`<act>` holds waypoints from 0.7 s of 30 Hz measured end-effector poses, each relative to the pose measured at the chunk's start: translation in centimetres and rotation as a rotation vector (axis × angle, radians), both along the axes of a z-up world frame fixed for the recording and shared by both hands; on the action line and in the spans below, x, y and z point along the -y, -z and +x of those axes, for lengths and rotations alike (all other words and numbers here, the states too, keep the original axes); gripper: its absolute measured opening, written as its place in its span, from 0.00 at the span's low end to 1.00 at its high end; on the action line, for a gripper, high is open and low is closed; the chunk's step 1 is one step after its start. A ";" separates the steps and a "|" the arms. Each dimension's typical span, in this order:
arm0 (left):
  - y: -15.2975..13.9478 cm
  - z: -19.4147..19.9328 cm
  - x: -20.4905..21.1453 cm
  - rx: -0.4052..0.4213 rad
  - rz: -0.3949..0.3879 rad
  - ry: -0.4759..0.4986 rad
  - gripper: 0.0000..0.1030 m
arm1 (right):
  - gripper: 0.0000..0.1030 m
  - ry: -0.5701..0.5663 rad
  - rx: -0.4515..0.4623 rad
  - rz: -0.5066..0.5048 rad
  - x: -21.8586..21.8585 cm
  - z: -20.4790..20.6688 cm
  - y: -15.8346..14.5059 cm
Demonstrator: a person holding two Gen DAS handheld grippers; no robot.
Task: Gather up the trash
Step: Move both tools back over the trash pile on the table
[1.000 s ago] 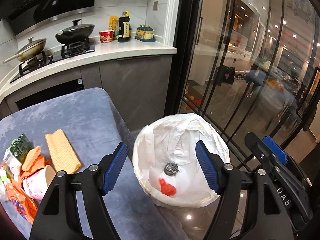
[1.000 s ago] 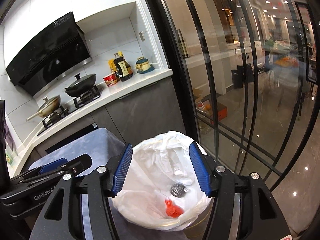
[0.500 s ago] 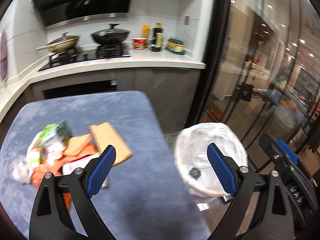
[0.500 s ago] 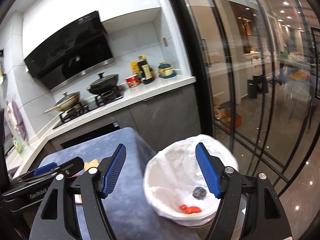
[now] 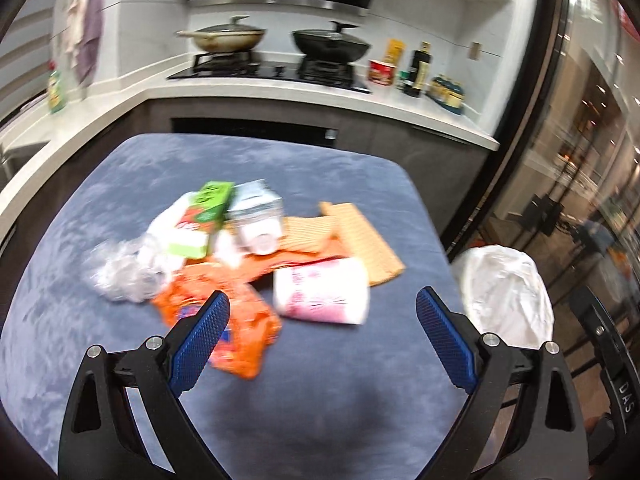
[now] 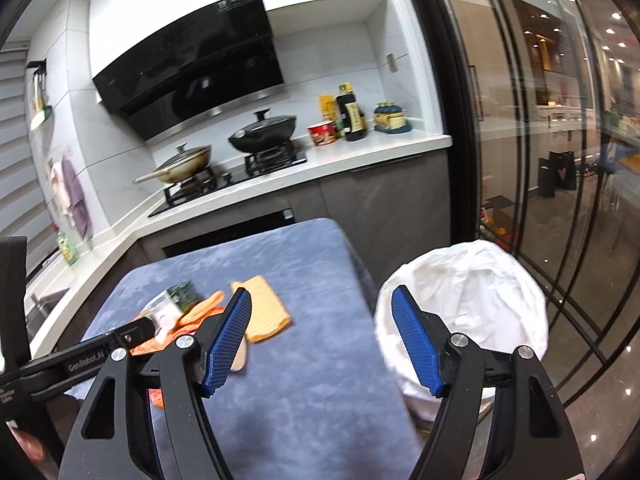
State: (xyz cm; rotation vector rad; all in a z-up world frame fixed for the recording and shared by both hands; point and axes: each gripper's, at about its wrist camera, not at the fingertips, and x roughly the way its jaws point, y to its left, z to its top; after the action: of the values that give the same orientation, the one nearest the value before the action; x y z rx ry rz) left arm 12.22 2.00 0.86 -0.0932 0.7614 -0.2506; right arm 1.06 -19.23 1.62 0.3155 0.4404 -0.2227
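A heap of trash lies on the blue-grey table (image 5: pixel 304 408): a pink-and-white paper cup (image 5: pixel 322 290) on its side, an orange wrapper (image 5: pixel 232 320), a green carton (image 5: pixel 202 216), crumpled clear plastic (image 5: pixel 120 272) and a tan waffle cloth (image 5: pixel 364 236). My left gripper (image 5: pixel 322 338) hovers open just short of the cup and wrapper, nothing between its fingers. My right gripper (image 6: pixel 320 340) is open and empty over the table's right edge, between the waffle cloth (image 6: pixel 266 312) and the white-bagged bin (image 6: pixel 468 304). The left gripper's body (image 6: pixel 80 356) shows at the lower left of the right wrist view.
The bin (image 5: pixel 504 292) stands on the floor off the table's right edge, beside glass sliding doors (image 6: pixel 552 160). Behind the table runs a kitchen counter (image 5: pixel 280 92) with a hob, two lidded pans (image 6: pixel 264 134), bottles and a red cup.
Both grippers swung left from above the bin to over the table. The trash heap now fills the left wrist view and the bin has slid to the right. Both jaws stand wider.
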 end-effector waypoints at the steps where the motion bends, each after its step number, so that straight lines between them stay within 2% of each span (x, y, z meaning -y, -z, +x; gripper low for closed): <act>1: 0.2 0.0 -0.7 -0.005 0.000 -0.015 0.87 | 0.68 -0.006 -0.004 -0.001 -0.4 0.2 0.0; 14: 3.1 1.8 -11.9 -0.080 -0.002 -0.206 0.87 | 0.68 -0.117 -0.086 -0.003 -6.6 2.5 2.0; 21: 5.0 4.0 -16.2 -0.114 0.005 -0.254 0.88 | 0.68 -0.209 -0.137 -0.003 -11.0 4.4 3.8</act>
State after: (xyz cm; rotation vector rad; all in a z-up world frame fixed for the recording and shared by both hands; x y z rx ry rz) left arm 16.24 18.18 -4.11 -0.1991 0.8542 -0.0015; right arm 5.47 -8.25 -2.21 0.2497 0.6041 -0.0409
